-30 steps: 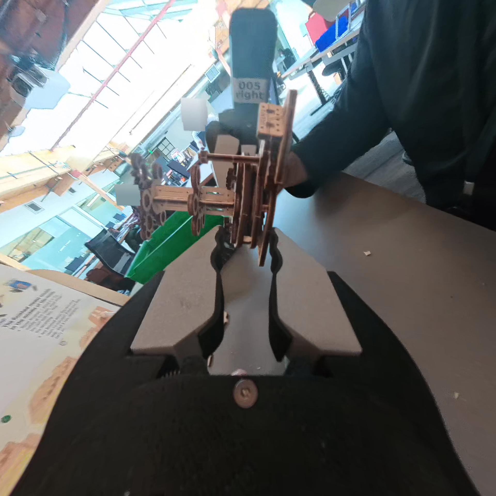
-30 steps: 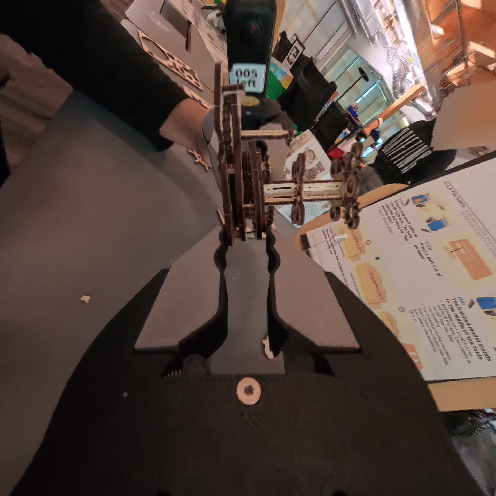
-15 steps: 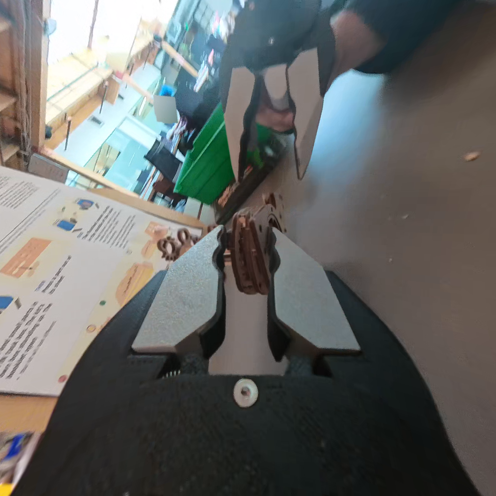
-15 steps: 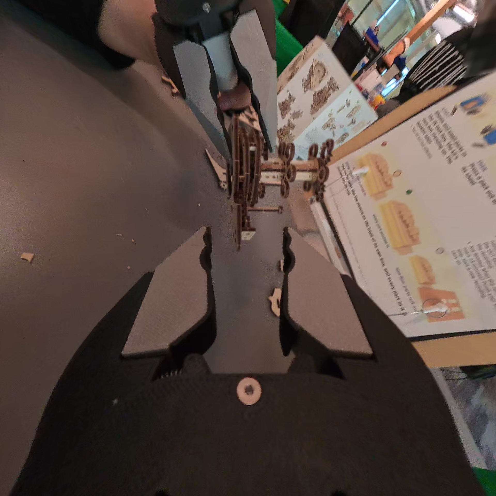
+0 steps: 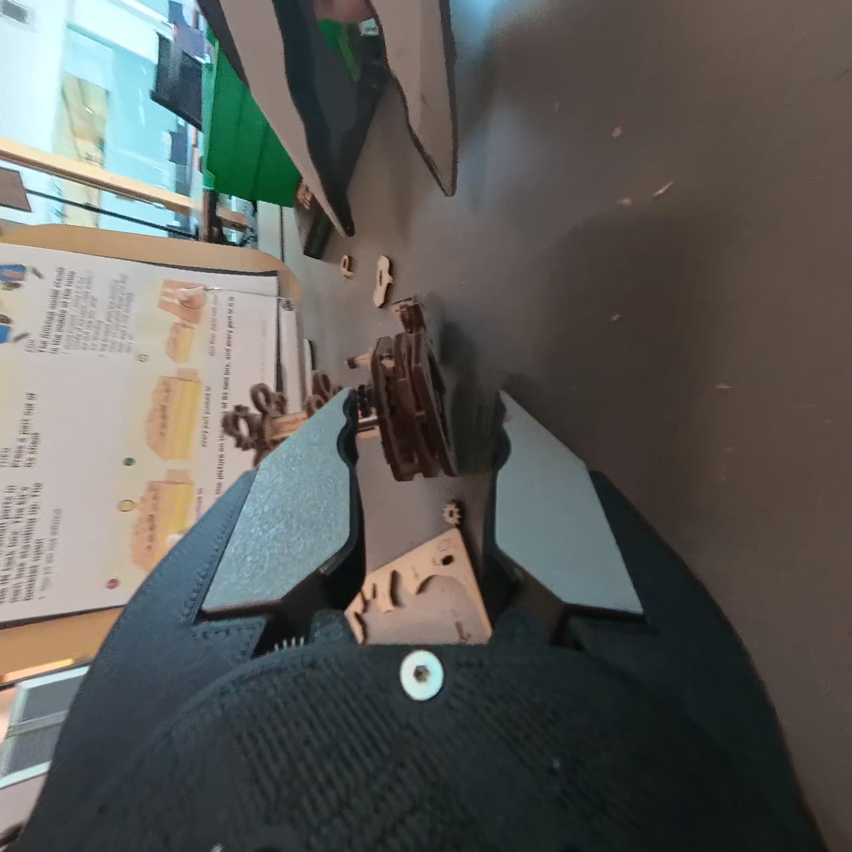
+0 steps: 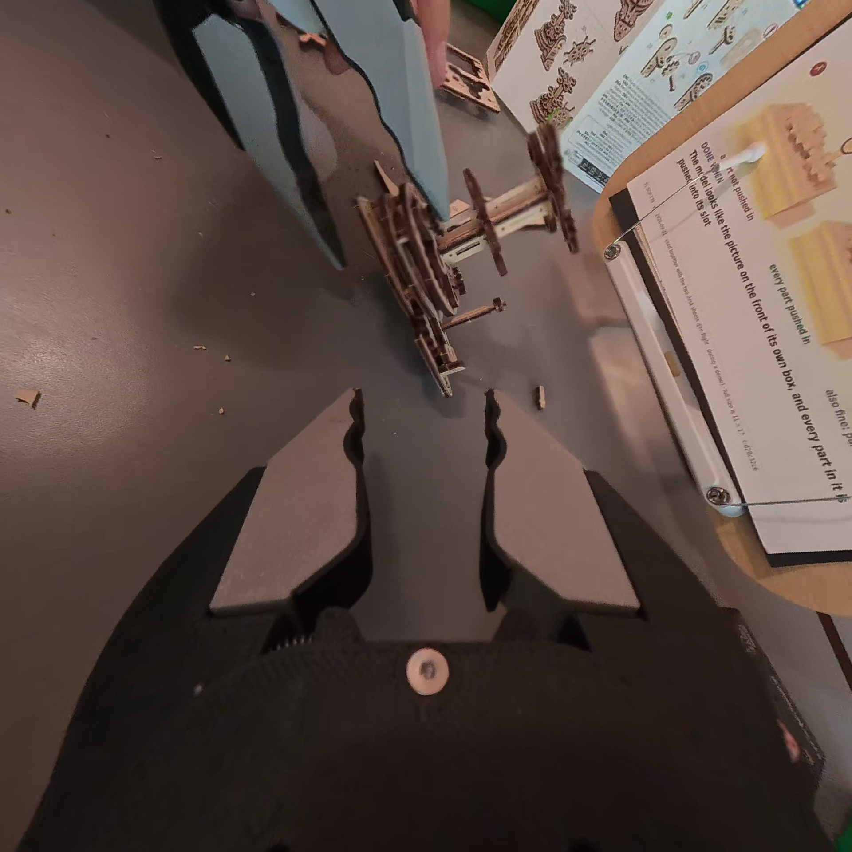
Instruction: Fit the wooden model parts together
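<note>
The dark wooden model (image 5: 410, 405), a stack of plates with a side axle carrying gear-like wheels (image 5: 258, 424), rests tilted on the grey table (image 5: 645, 322). My left gripper (image 5: 425, 401) is open around it. There is a clear gap between the right pad (image 5: 544, 498) and the model, and the left pad (image 5: 299, 498) is beside the axle. In the right wrist view the model (image 6: 415, 258) sits between the left gripper's fingers (image 6: 396, 101). My right gripper (image 6: 422, 394) is open and empty, just short of the model's near end. It also shows at the top of the left wrist view (image 5: 397, 210).
An instruction sheet (image 5: 115, 415) on a round wooden board (image 6: 783, 581) lies beside the model. A cut-out wooden parts sheet (image 5: 424, 594) and a small gear (image 5: 452, 511) lie under my left gripper. Loose wooden bits (image 5: 382, 286), a peg (image 6: 540, 397), a printed box (image 6: 576, 69) and a green bin (image 5: 249, 138) are around. There is about 8 centimeters between the tips of the two grippers.
Both grippers held the model in the air a second ago. The right one opened and drew back. The left one lowered the model to the table and has now opened around it.
</note>
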### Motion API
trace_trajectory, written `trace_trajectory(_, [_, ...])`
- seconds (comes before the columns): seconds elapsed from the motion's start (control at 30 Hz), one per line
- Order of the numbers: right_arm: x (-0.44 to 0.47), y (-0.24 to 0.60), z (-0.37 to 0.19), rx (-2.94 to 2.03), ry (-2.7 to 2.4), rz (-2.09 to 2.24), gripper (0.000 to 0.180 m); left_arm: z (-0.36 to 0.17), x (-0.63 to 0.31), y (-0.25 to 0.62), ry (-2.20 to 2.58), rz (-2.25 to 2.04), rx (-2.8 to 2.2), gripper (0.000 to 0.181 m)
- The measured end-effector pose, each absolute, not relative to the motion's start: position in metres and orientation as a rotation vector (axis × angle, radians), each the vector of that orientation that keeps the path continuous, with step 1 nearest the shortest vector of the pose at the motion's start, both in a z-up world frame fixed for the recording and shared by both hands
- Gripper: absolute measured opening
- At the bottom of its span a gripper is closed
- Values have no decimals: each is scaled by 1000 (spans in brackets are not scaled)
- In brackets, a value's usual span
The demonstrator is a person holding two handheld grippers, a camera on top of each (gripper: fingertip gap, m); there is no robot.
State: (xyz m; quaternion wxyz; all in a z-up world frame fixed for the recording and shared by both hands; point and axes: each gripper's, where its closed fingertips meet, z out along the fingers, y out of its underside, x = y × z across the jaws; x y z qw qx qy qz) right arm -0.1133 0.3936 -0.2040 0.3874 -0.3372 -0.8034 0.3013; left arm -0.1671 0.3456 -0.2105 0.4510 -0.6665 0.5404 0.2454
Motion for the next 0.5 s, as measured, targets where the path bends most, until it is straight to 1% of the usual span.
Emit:
trace_trajectory(0.07, [-113, 394, -204, -872, -2044, 786, 49, -214, -161, 338, 1343, 574, -1660, 57])
trace_trajectory(0.1, [-113, 394, -205, -879, -2045, 795, 49, -215, -160, 334, 1361, 577, -1659, 51])
trace_trajectory(0.13, [-113, 393, -205, -884, -2048, 803, 49, -218, -158, 330, 1381, 582, -1656, 42])
trace_trajectory(0.17, [-113, 392, -206, -886, -2054, 811, 49, -220, -158, 327, 1392, 584, -1659, 40])
trace_trajectory(0.23, [-113, 392, -206, -889, -2058, 816, 49, -224, -149, 315, 1416, 512, -1675, 42])
trace_trajectory(0.27, [-113, 393, -206, -895, -2057, 817, 49, -225, -140, 304, 1431, 436, -1673, 47])
trace_trajectory(0.3, [-113, 396, -205, -910, -2047, 821, 50, -222, -133, 293, 1430, 369, -1659, 48])
trace_trajectory(0.4, [-112, 404, -197, -966, -1998, 880, 52, -205, -125, 263, 1373, 189, -1625, 48])
trace_trajectory(0.5, [-113, 409, -186, -1020, -1936, 961, 57, -178, -147, 253, 1191, 120, -1633, 45])
